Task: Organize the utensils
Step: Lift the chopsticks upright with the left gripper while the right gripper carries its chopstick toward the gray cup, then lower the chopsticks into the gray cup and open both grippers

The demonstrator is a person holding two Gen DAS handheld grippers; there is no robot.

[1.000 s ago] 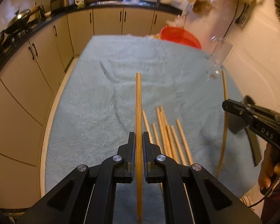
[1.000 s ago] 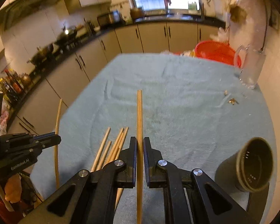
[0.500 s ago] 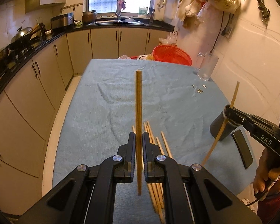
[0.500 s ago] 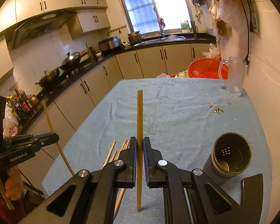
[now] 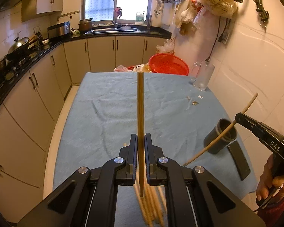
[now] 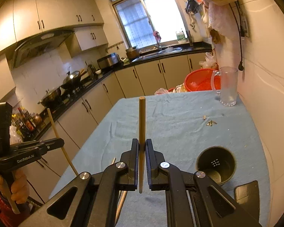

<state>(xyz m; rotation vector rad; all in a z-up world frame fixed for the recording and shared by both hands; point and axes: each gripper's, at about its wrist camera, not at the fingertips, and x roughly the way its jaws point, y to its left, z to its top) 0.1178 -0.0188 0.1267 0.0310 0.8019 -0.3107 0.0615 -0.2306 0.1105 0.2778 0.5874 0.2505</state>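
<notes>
Landmark: the dark utensil holder (image 6: 215, 165) is standing upright on the blue towel (image 5: 108, 113) that is covering the table; every place below is given relative to it.
Left gripper (image 5: 141, 147): it is hovering above the towel, well to the left of the holder, with its jaws pressing tight on a wooden chopstick (image 5: 140, 124) that is pointing up past the fingertips and hanging down below them.
Loose chopsticks (image 5: 149, 208): a blurred bunch is lying on the towel under the left gripper, near the table's front edge and left of the holder.
Right gripper (image 6: 141, 149): it is hanging just left of the holder and nearer the camera, its jaws clamping a second chopstick (image 6: 141, 132) that is standing nearly upright between them; in the left wrist view this stick is crossing in front of the holder at a slant.
Phone (image 6: 246, 191): a dark phone is lying flat on the towel just in front of the holder.
Glass mug (image 6: 228, 87): it is standing at the far right corner of the towel, well behind the holder.
Red colander (image 5: 168, 66): it is sitting beyond the towel's far edge, left of the mug and far behind the holder.
</notes>
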